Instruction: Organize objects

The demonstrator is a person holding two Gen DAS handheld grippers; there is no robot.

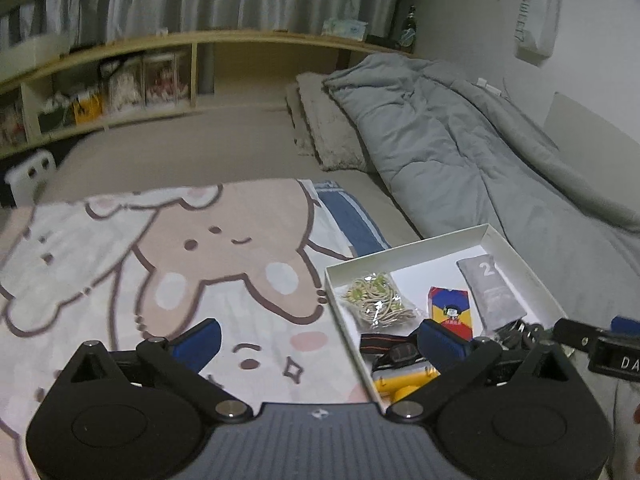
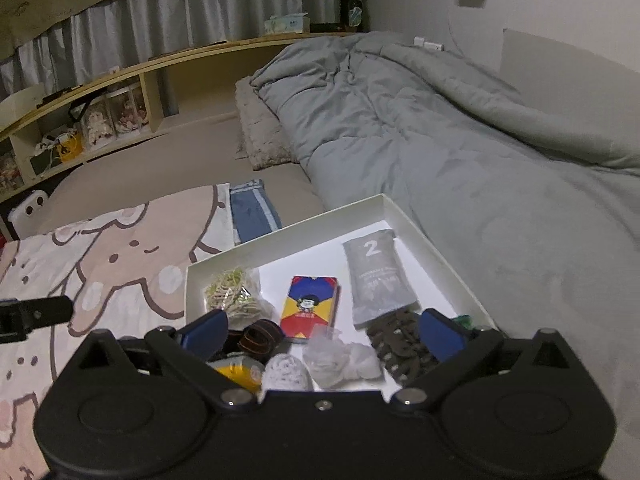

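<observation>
Tongs (image 2: 322,332) agape above filled white tray (image 2: 436,248)

Bed beyond the fingertips

A cartoon-bear blanket (image 1: 168,264) lies under the left fingers; a grey duvet (image 2: 420,128) is heaped ahead, right; a wooden shelf (image 1: 120,76) stands far ahead.

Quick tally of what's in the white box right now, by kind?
In the box, from the right wrist view:
Grey pouch: 1
Card pack: 1
Rubber band bag: 1
Dark chip pile: 1
Strap: 1
Yellow item: 1
Clear wrappers: 1 clump
White knit ball: 1
Total: 8
</observation>
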